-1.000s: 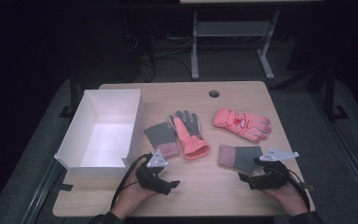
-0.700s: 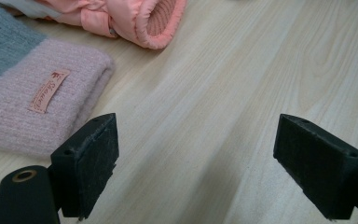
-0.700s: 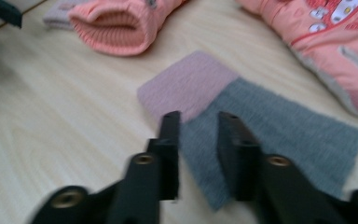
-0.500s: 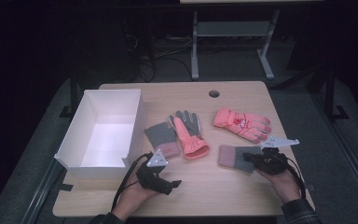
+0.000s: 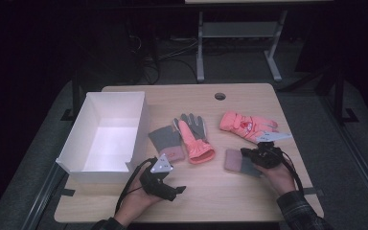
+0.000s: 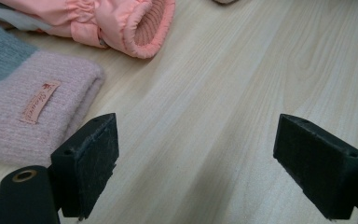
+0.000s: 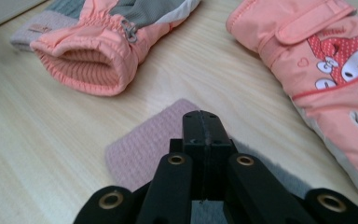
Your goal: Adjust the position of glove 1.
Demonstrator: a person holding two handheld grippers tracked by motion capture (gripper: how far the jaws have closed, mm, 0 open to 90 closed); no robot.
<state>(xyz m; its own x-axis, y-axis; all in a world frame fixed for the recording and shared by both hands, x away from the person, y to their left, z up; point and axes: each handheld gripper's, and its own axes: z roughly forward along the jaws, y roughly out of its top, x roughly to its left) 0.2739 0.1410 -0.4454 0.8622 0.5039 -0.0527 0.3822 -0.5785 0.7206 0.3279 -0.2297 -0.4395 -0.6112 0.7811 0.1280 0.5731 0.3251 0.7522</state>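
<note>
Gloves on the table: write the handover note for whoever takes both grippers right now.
Left gripper: open, low over bare table beside the left pink-and-grey knit glove.
Right gripper: shut, over the right pink-and-grey knit glove; no fabric seen between its jaws.
Coral glove with grey palm and coral glove with cartoon print lie untouched.
Done: nothing; the white cardboard box is empty.
Left: probably all four gloves into the box.

On the worktop (image 5: 230, 187) the box (image 5: 106, 132) sits at left; right of it lie a knit mitten (image 5: 166, 142), a ski glove (image 5: 195, 138), another ski glove (image 5: 247, 125), and nearer, under the right tool (image 5: 249, 154), a second knit mitten (image 5: 235, 161).
</note>
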